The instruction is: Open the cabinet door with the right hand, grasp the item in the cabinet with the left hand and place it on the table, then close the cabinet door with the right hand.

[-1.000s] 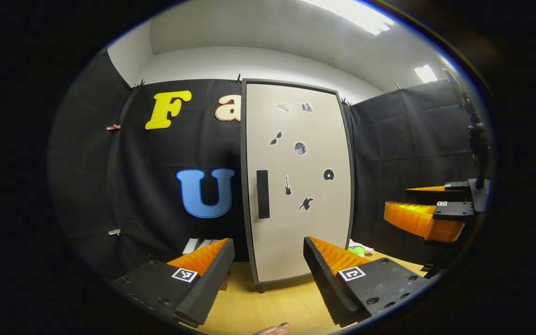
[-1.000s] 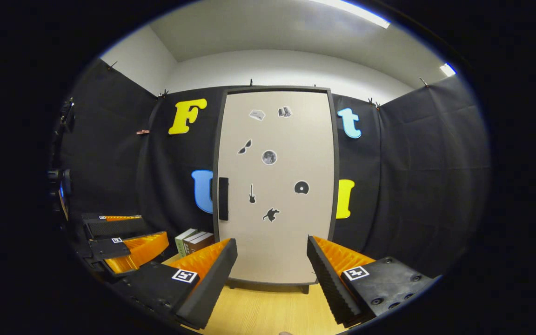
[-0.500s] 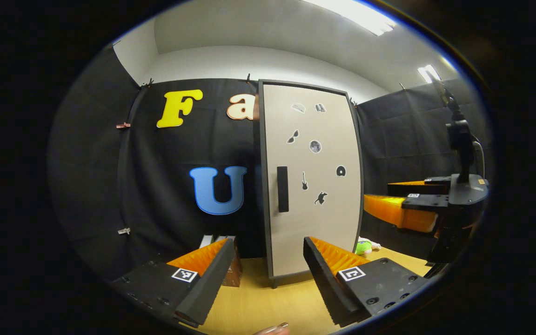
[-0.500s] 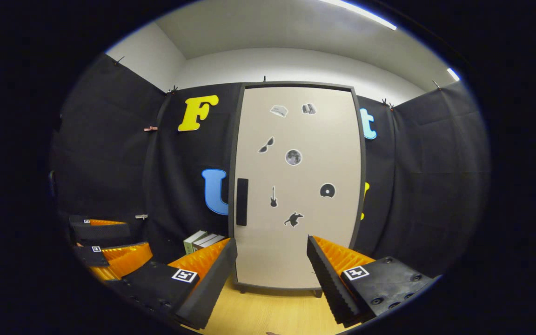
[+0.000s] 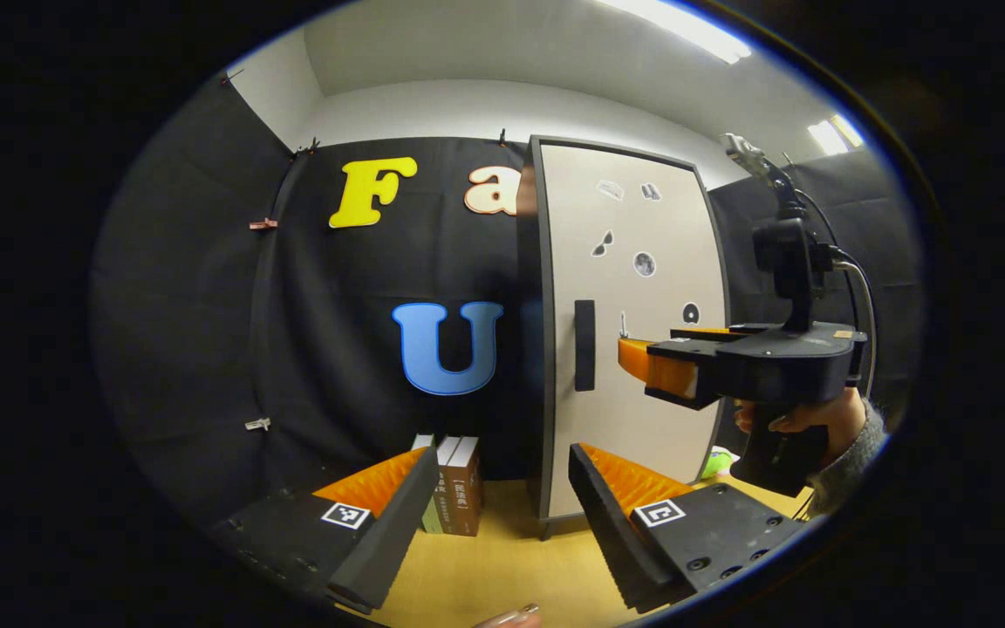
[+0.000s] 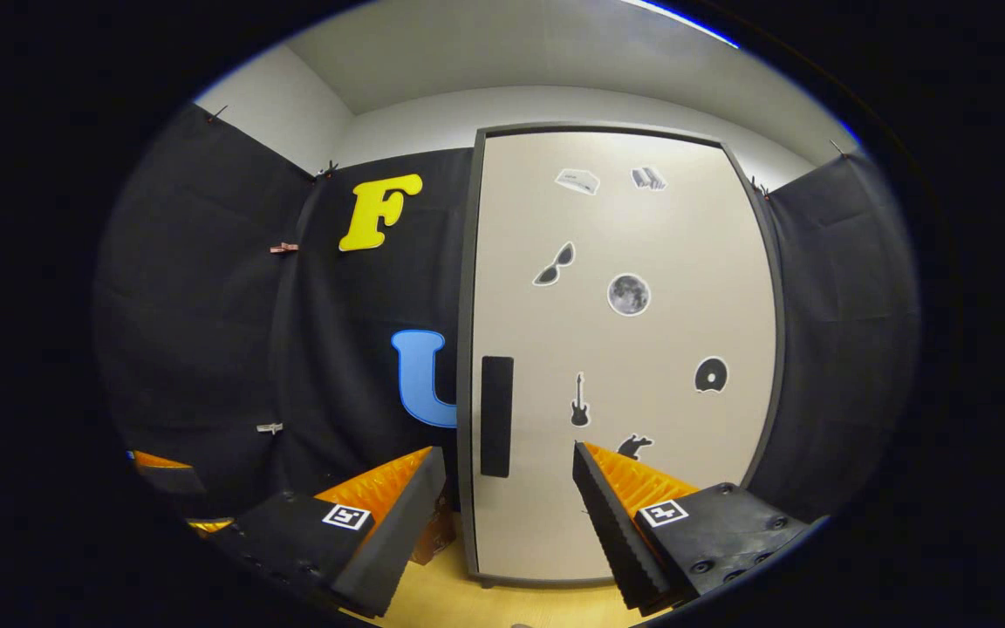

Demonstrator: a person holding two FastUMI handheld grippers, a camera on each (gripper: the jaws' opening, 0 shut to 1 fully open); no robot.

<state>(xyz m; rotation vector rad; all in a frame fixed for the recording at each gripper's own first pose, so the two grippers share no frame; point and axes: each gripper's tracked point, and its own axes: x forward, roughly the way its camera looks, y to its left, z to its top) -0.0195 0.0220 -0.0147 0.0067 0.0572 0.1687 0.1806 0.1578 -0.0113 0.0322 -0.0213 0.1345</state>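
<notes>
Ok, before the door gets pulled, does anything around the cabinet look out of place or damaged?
Nothing stands out. The cabinet door sits shut and square in its frame, its handle intact. The books stand upright beside the cabinet on the table. The right gripper is open, facing the handle.

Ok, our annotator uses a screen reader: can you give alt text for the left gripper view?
A person's hand holds the right claw open just short of the dark handle on a closed beige cabinet door. The left claw hangs open above the wooden table, with books standing left of the cabinet.
</notes>
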